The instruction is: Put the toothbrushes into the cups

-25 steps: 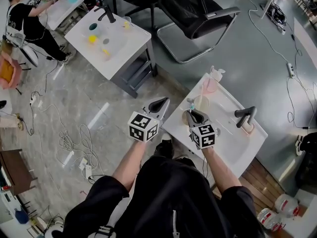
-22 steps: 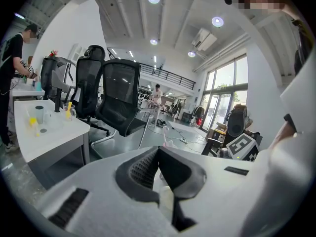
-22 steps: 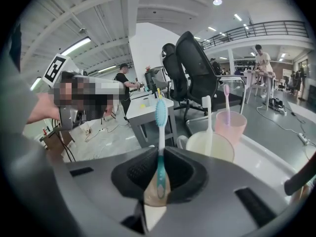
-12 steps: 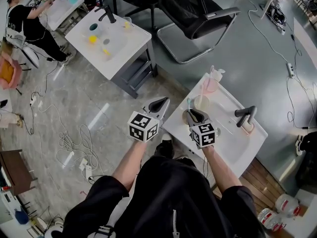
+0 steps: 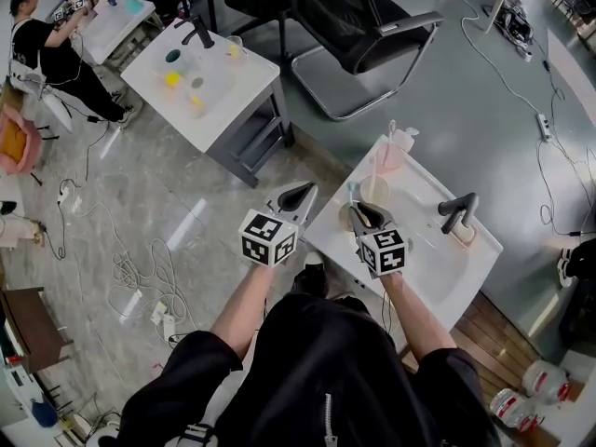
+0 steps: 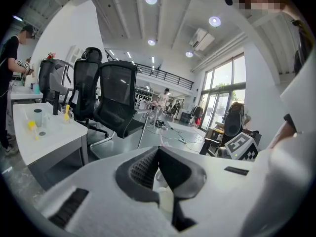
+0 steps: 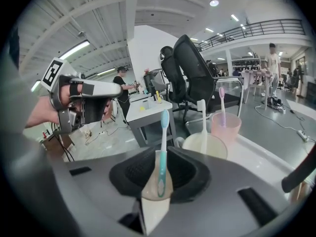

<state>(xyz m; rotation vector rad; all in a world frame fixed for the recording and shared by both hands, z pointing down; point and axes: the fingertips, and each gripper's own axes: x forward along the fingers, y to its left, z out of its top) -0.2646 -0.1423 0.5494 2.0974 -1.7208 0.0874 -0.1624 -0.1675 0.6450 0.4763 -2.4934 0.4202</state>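
Between the jaws of the right gripper (image 5: 361, 212), a teal toothbrush (image 7: 162, 154) stands upright in a tan cup (image 7: 148, 194) on the white table (image 5: 438, 273). The jaws have just been opening and now sit apart, clear of the brush on both sides. Just beyond it, a cream cup (image 7: 207, 144) holds a white toothbrush (image 7: 202, 122), and a pink cup (image 7: 225, 125) holds a pink toothbrush (image 7: 221, 102). The left gripper (image 5: 300, 196) hangs beside the table's edge over the floor, its jaws together with nothing between them.
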